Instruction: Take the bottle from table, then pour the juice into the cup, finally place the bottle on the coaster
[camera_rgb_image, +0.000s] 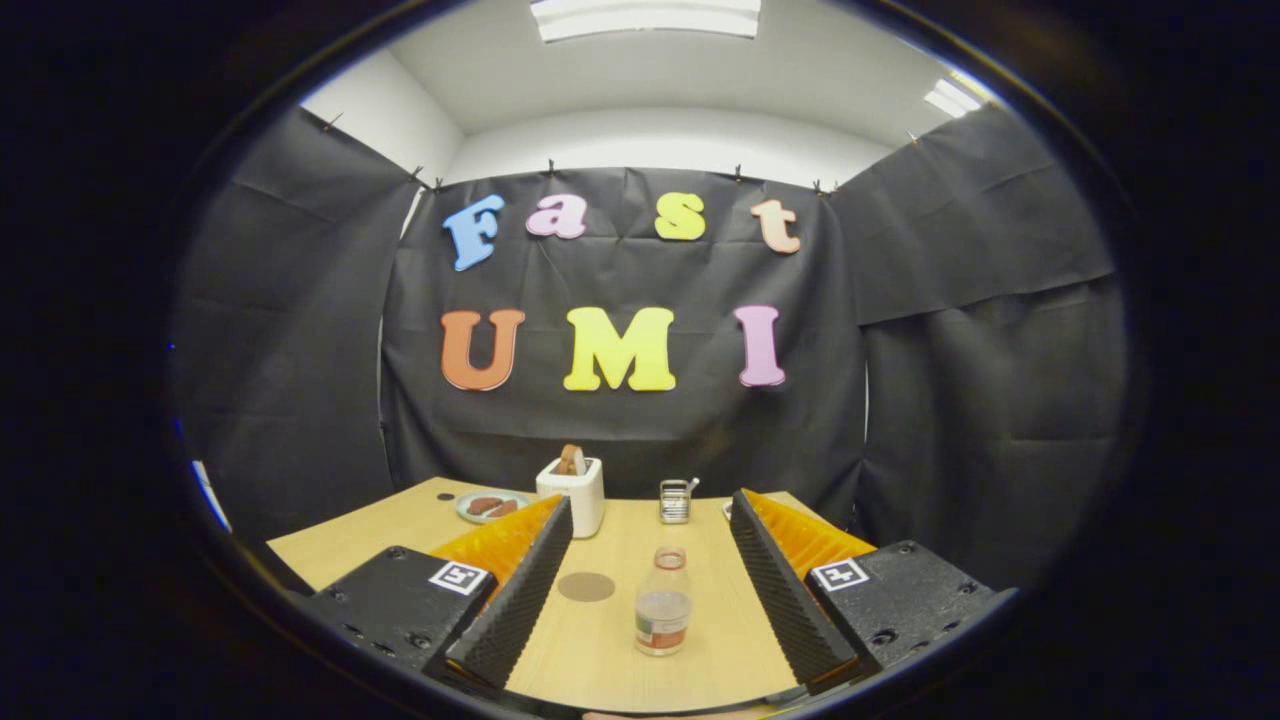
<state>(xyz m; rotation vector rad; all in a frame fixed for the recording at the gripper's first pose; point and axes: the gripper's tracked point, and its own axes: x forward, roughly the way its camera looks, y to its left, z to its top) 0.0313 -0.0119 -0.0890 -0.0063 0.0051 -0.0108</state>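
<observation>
Table (620, 650) is light wood, backed by the black cloth wall. Gripper (650, 560) hangs over the near end, fingers spread wide, nothing between the pads but air and the target.

Toaster (572, 492) sits at the far end with a slice sticking out, a plate (490, 506) with something dark on it just to its left. Small wire holder (675, 500) with something in it stands right of the toaster. No cup that I can pick out; it may be hidden behind the right finger, can't tell.

Bottle (663, 603) is upright between the fingers, closer to the right one, touching neither. Clear body, label low down, and it appears to have no cap on. Coaster (586, 586) is the flat dark disc just left of the bottle, beside the left finger.

Step in hand looks like the grab, not yet made. My read:
- shift right a touch so the bottle sits centred in the gap
- push forward until the pads flank the body above the label
- keep the fingers level, close slowly; if the mouth is open, any tilt spills
- lift straight up, clear of the coaster
</observation>
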